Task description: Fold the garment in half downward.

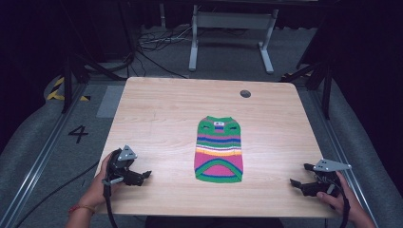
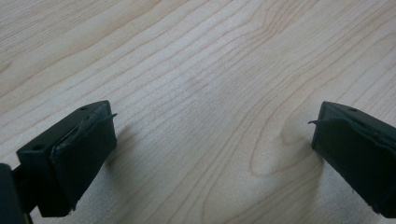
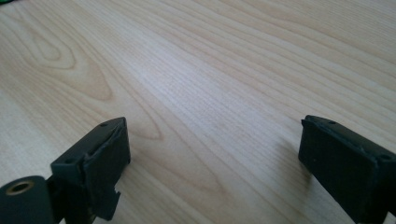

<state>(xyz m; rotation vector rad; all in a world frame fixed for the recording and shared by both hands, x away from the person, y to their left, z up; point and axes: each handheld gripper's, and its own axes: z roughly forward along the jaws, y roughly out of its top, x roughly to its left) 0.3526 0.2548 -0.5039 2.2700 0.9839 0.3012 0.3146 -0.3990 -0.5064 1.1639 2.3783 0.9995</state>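
Note:
A small striped knitted garment in green, blue, yellow and pink lies flat on the wooden table, a little right of its middle. My left gripper rests near the front left corner, well to the left of the garment, its jaws wide open over bare wood. At the front right edge my right gripper stands open too, with nothing but tabletop between its jaws. A hand holds each gripper.
A round grey grommet sits in the table's far right part. Beyond the table stand a white desk frame and loose cables on the floor. A floor marking "4" lies to the left.

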